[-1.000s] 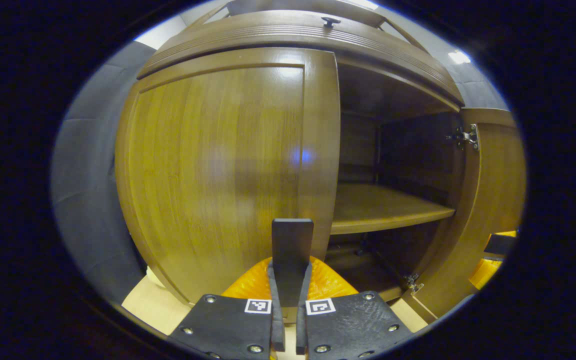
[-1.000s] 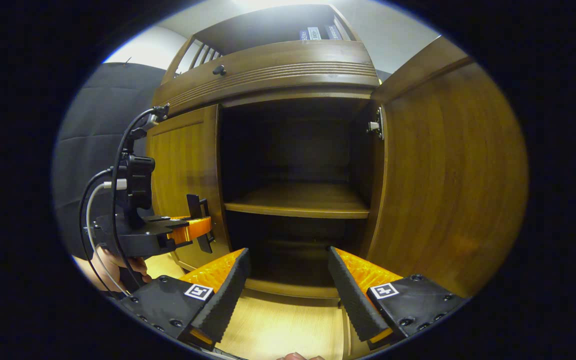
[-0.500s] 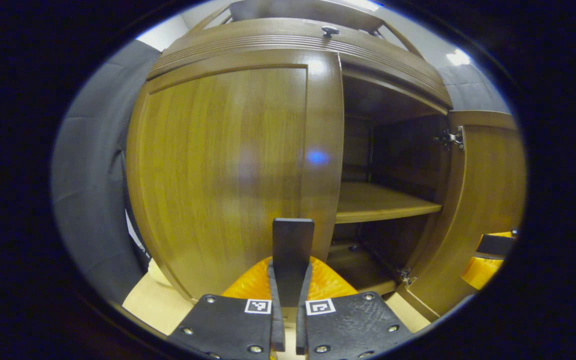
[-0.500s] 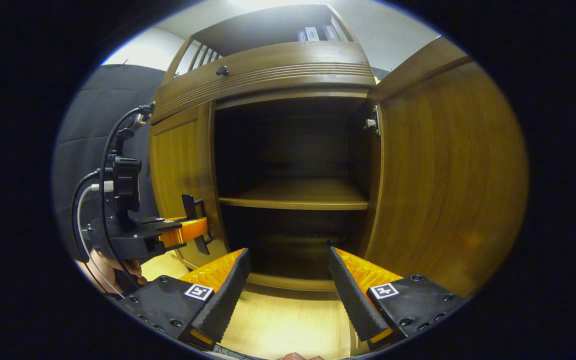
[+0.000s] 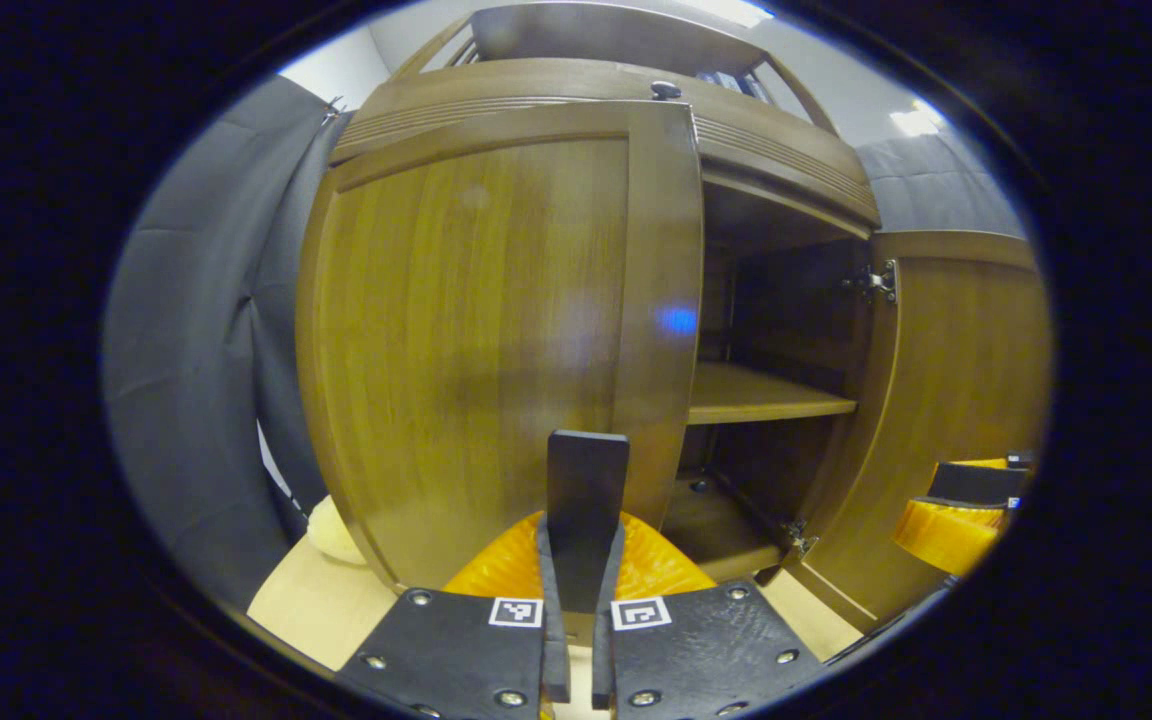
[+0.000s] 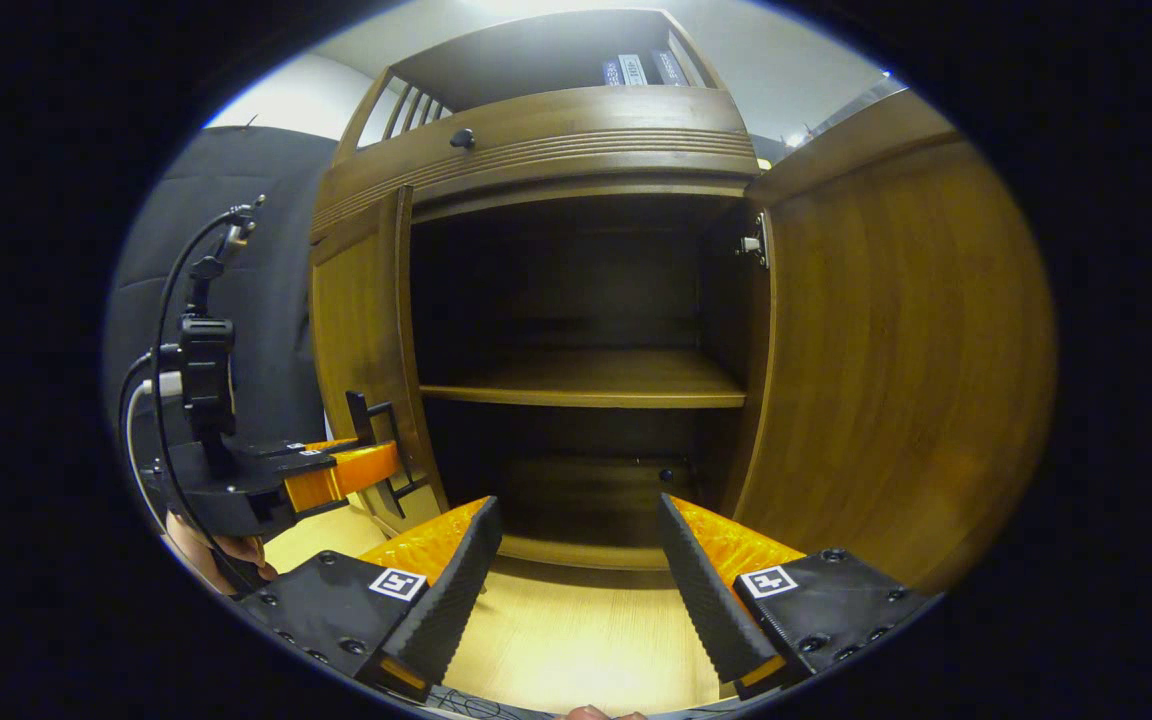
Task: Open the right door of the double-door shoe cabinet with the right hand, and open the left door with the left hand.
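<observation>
Standing on pale wood flooring (image 6: 576,640), a brown wooden shoe cabinet (image 6: 576,130) faces both cameras. Its right door (image 6: 896,370) is swung wide open, hinges showing along its inner edge. The left door (image 5: 476,320) stands partly open, angled out from the cabinet front. Inside, one wooden shelf (image 6: 586,380) crosses the dark interior, with a lower compartment beneath. In the left gripper view, the left gripper (image 5: 577,570) has its jaws clenched on the dark handle (image 5: 586,500) at the left door's free edge. In the right gripper view, the right gripper (image 6: 576,590) hovers before the opening, jaws released and holding nothing. A small knob (image 6: 461,138) sits on the upper trim.
</observation>
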`<state>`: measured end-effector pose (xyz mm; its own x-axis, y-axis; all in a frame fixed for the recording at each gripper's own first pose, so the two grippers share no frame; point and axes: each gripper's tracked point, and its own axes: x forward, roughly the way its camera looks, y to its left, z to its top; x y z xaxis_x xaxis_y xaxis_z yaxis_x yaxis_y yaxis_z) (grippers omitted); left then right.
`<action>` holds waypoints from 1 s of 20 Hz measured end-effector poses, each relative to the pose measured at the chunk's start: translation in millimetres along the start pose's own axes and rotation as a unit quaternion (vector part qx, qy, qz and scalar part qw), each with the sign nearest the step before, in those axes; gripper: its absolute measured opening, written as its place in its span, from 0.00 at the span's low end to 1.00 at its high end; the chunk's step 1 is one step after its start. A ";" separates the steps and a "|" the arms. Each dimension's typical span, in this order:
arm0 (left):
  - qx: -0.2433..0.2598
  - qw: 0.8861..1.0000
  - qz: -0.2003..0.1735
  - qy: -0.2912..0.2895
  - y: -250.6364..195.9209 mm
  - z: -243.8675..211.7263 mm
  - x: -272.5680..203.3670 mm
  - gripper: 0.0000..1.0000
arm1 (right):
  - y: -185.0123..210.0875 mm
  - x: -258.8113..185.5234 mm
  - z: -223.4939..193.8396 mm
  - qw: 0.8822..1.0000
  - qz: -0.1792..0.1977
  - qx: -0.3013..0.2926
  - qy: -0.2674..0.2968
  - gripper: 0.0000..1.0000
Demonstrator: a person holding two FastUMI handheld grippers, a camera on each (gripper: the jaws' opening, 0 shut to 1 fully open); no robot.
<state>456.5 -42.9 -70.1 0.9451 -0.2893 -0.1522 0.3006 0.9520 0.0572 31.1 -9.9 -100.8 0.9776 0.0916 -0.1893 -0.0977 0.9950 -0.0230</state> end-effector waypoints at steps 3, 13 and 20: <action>-0.008 1.000 0.001 0.001 6.2 -1.9 -14.5 0.12 | 8.1 -4.4 -3.4 1.000 0.001 0.003 0.005 0.93; -0.013 1.000 0.013 -0.005 31.1 -7.7 -61.9 0.10 | 36.9 -29.2 -16.1 1.000 0.009 0.000 0.011 0.93; -0.019 1.000 0.022 -0.010 54.9 -11.6 -94.5 0.10 | 51.9 -47.4 -22.4 1.000 0.011 0.014 0.013 0.93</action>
<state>382.2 37.8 -64.0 0.9597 -0.2489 -0.1307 0.2543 0.9668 0.0265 -24.5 36.5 -115.1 0.9699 0.1127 -0.2157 -0.1134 0.9935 0.0089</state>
